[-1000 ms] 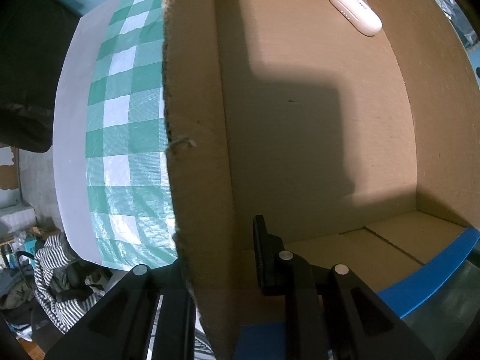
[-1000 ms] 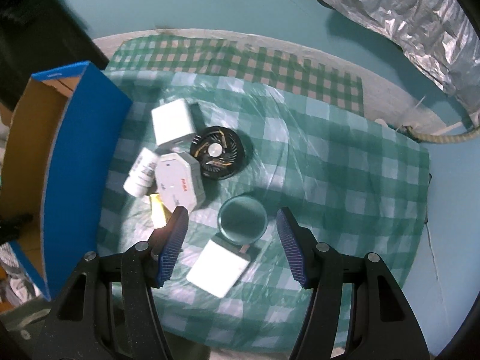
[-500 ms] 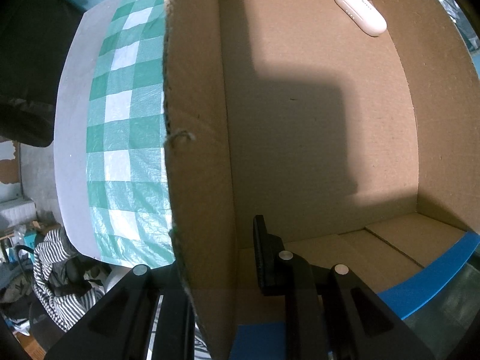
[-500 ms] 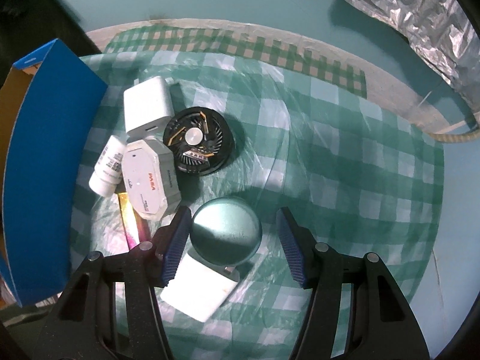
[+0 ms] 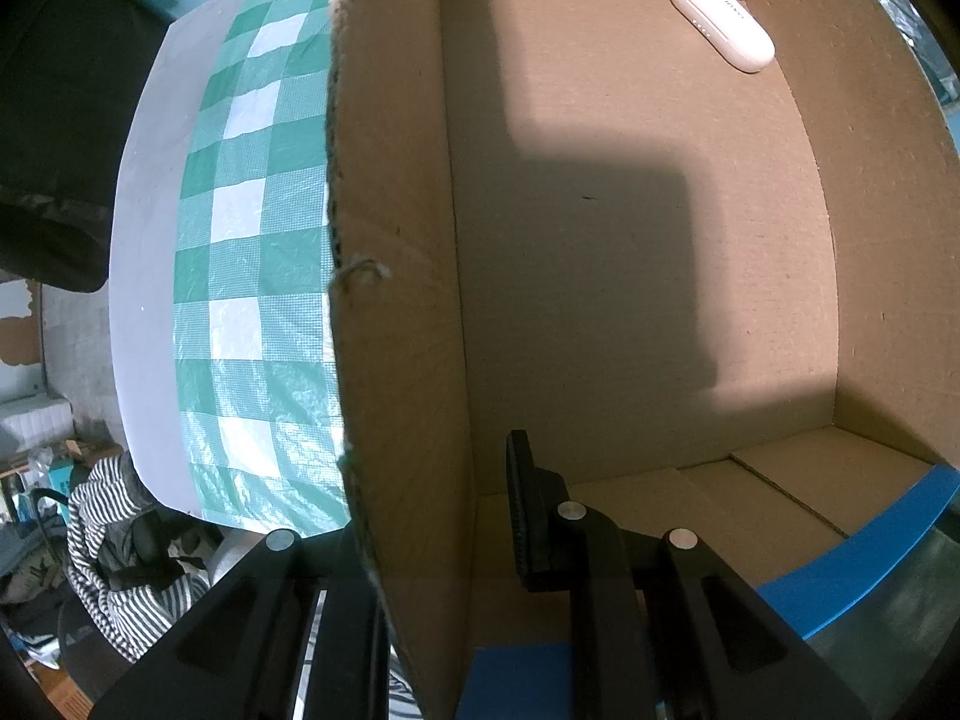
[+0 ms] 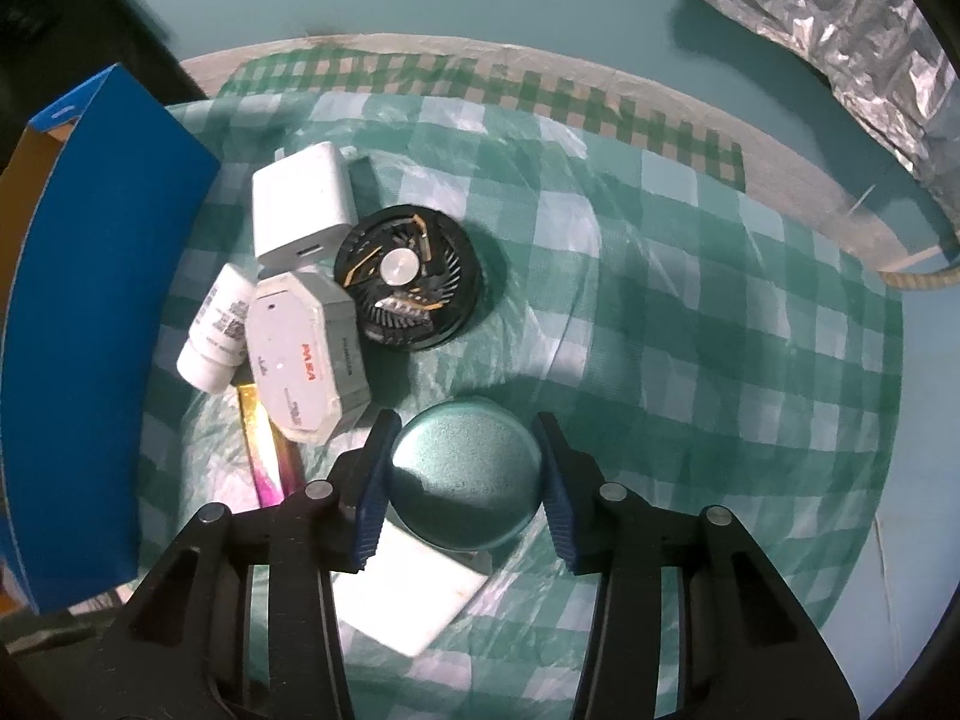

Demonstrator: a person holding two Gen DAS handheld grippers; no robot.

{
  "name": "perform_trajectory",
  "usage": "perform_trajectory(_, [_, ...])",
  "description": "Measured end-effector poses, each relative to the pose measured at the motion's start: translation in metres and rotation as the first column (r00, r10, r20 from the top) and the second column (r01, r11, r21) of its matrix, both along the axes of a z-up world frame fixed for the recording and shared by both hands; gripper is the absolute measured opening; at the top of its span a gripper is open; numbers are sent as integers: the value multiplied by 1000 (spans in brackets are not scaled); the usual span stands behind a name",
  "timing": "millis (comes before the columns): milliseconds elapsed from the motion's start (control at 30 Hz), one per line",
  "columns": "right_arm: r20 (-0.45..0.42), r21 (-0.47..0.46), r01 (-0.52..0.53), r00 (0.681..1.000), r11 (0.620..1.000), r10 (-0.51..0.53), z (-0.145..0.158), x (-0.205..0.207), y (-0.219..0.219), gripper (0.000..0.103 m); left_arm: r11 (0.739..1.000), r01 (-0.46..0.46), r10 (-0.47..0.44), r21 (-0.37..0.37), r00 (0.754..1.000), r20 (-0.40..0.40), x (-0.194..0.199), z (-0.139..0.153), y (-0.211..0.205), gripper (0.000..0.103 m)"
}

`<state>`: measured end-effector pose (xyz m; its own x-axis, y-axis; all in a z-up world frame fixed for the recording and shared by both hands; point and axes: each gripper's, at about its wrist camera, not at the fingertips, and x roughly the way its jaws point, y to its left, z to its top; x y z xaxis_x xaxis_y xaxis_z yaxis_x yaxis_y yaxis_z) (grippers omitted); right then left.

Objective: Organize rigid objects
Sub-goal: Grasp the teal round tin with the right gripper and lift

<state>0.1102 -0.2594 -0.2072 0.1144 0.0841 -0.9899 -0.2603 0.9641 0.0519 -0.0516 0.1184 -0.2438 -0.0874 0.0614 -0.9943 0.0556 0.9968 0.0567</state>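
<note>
On the left, box: a brown cardboard box with blue outside [image 5: 630, 240] stands on the green-and-white checked cloth [image 5: 240, 240].
Box contents: one white oval plastic case [image 5: 721, 20] lies in the far right corner, long axis slanting toward that corner.
Left gripper [image 5: 444, 516]: clamped tight on the box's left wall.
Round teal metal tin [image 6: 465, 483]: lies flat, lid up, partly on a white flat block [image 6: 414, 597].
Right gripper [image 6: 465, 483]: jaws just closing, both blue pads touching the tin's rim.
</note>
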Motion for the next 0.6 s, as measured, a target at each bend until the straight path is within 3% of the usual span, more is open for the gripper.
perform_trajectory(600, [-17, 18, -34, 999, 999, 34, 49, 6, 23, 44, 1000, 14, -13, -9, 1000, 9, -4, 3, 6, 16])
